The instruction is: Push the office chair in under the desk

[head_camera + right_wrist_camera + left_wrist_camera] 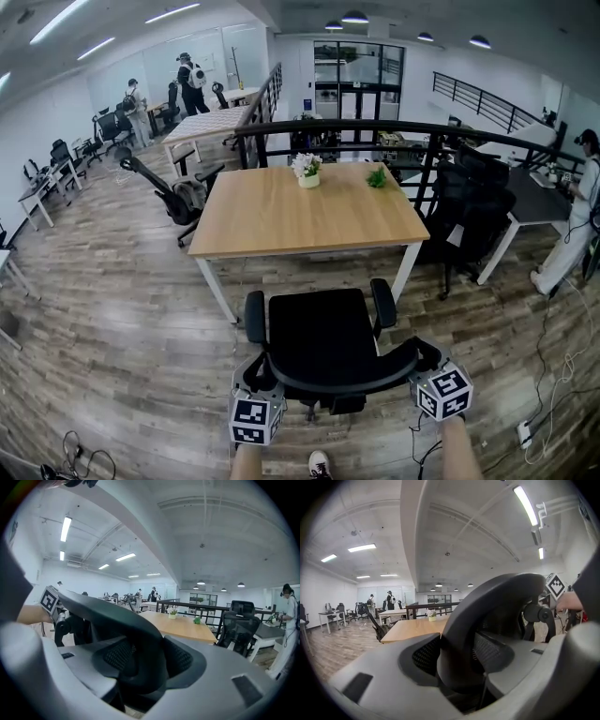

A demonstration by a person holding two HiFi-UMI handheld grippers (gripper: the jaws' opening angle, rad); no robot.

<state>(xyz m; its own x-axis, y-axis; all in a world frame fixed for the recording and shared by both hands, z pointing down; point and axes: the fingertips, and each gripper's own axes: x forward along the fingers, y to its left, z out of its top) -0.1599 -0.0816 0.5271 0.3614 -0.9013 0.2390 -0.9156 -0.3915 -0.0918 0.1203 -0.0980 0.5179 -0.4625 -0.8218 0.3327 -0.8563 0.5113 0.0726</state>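
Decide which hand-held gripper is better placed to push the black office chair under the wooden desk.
Neither alone. The left hand-held gripper and the right hand-held gripper each straddle one end of the curved backrest of the black office chair, facing the wooden desk. Pushing with both looks straightest.

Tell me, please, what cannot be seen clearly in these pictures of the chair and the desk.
- Chair wheels: head view, hidden under the seat and backrest.
- Space under the desk: head view, covered by its top.
- Whether the left gripper and right gripper press the backrest: gripper views, the rim fills the gap.
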